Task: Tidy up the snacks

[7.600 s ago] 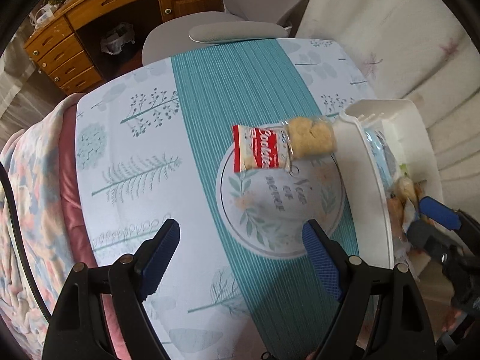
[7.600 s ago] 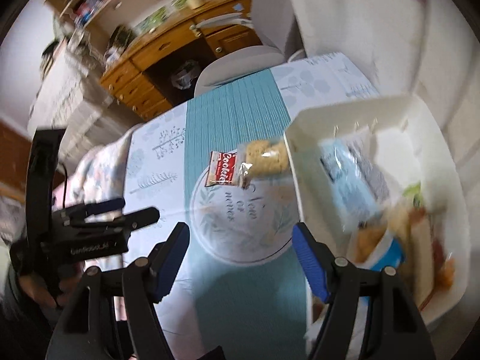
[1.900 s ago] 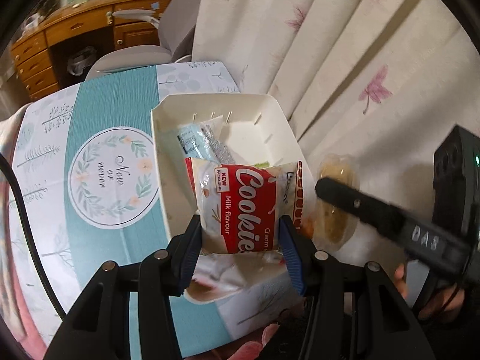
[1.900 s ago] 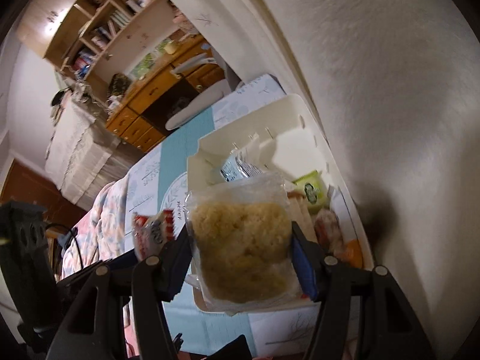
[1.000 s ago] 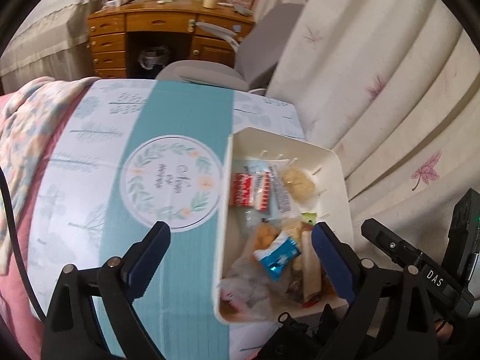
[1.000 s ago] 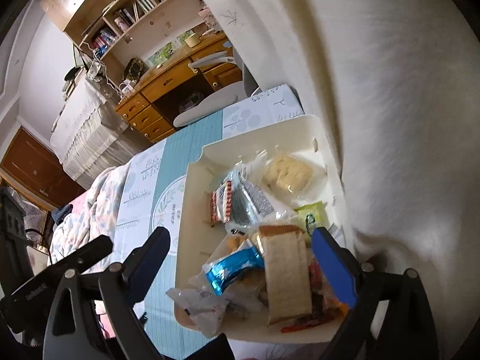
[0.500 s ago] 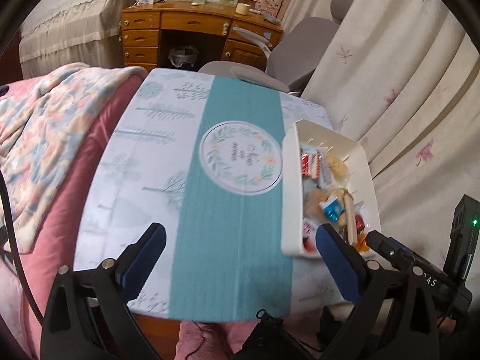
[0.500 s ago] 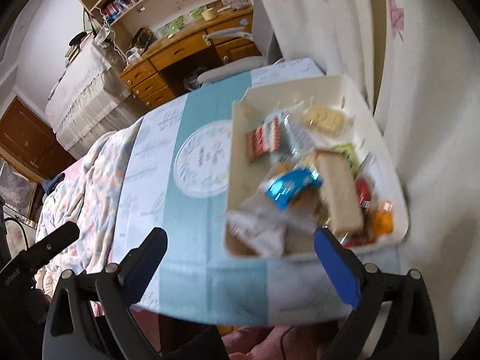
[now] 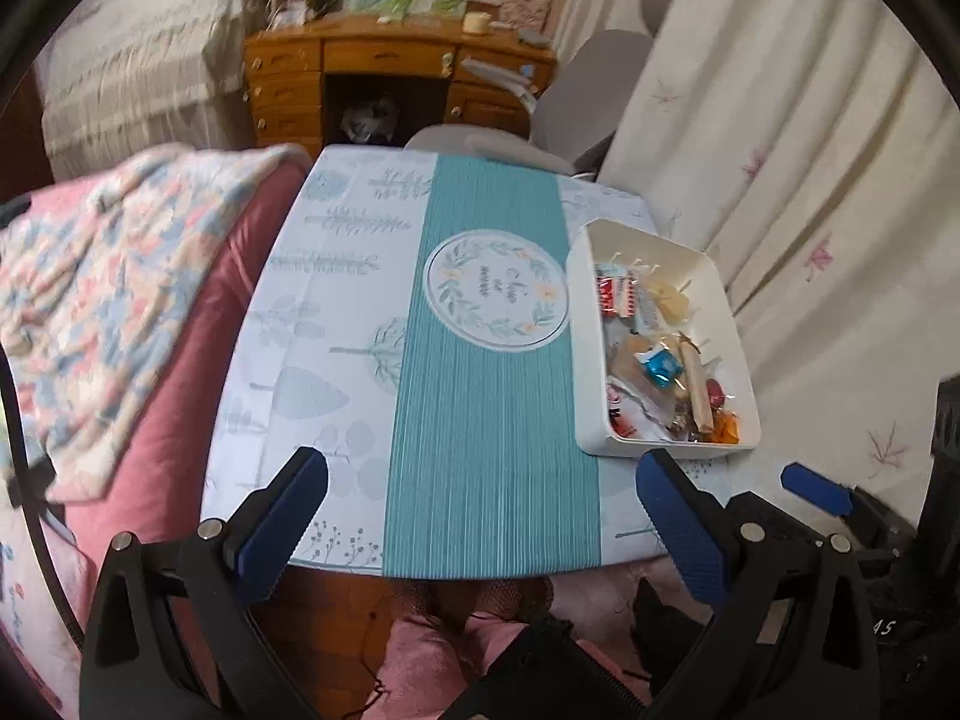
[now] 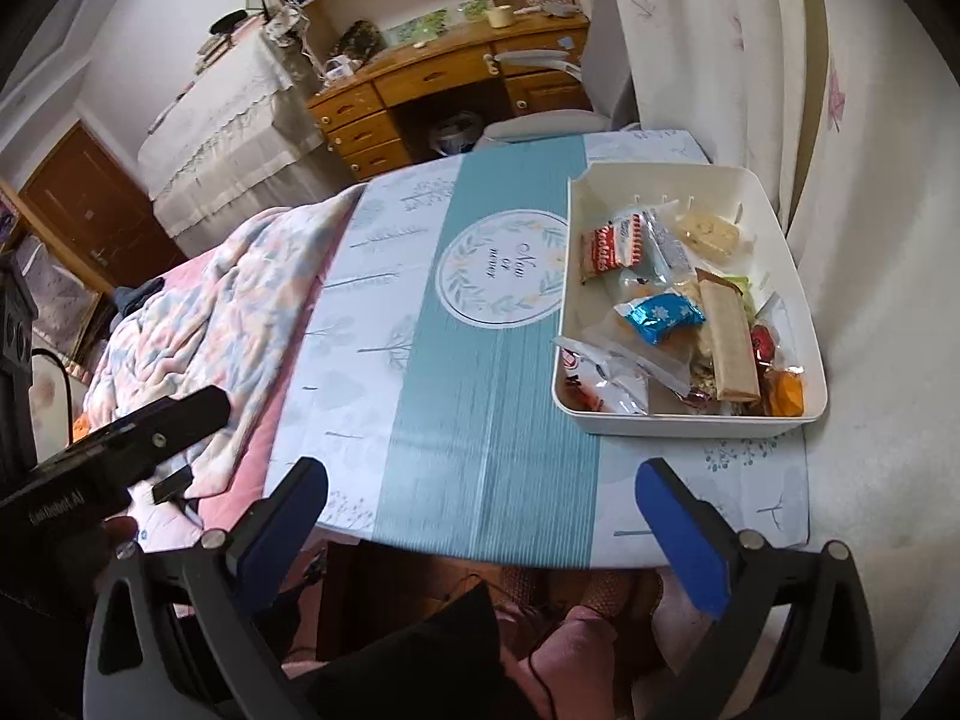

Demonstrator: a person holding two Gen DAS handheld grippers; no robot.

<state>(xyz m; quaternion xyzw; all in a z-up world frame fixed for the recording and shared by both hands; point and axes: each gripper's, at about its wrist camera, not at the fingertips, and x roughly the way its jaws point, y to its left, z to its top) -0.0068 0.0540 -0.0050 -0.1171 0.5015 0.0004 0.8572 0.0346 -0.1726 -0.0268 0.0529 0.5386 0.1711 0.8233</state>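
1. The left gripper (image 9: 480, 525) hangs over the near edge of the table, its blue-padded jaws opening wide with nothing between them.
2. The right gripper (image 10: 480, 531) is beside it over the same edge, jaws likewise opening and empty; only the tablecloth shows in the gap.
3. The snacks sit in a white bin (image 10: 798, 300) at the right side of the table (image 10: 372, 324), close to the curtain (image 10: 870, 150).
4. At the far end of the bin lies a red-and-white cookie pack (image 10: 606, 249), and just beside it a clear bag with a pale yellow cake (image 10: 708, 231).
5. Nearer in the bin are a shiny blue wrapper (image 10: 663, 315), a long tan bar (image 10: 729, 348) and an orange packet (image 10: 786, 393) in the near right corner.
6. The cloth's teal runner (image 9: 486, 396) with its round wreath print lies bare to the left of the bin.
7. A flowered blanket (image 9: 102, 294) is heaped just off the table's left edge.
8. A wooden desk (image 10: 444, 84) and a grey chair (image 9: 576, 108) stand beyond the table.
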